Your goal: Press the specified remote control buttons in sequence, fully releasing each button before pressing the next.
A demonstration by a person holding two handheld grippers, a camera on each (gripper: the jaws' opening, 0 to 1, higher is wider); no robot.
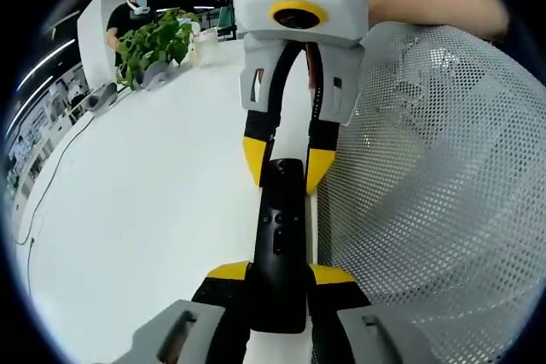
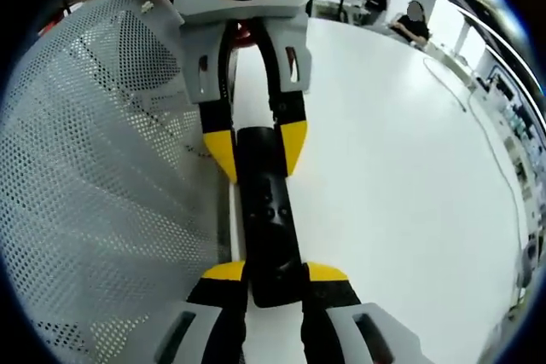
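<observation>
left tongs (image 1: pixel 279 283) clench the black remote (image 1: pixel 281 236) at lower centre; right tongs (image 2: pixel 277 283) clench its other end; white desk (image 1: pixel 145 210) beneath; mesh basket (image 1: pixel 444 185) at right

Views face each other, close, sharing remote (image 1: pixel 280 240).

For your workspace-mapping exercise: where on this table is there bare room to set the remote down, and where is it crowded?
Free: the broad white table between the remote and the potted plant; in the right gripper view, the stretch toward the cable. Crowded: the strip beside the white mesh basket, where the left gripper and right gripper hold the remote's ends.
</observation>
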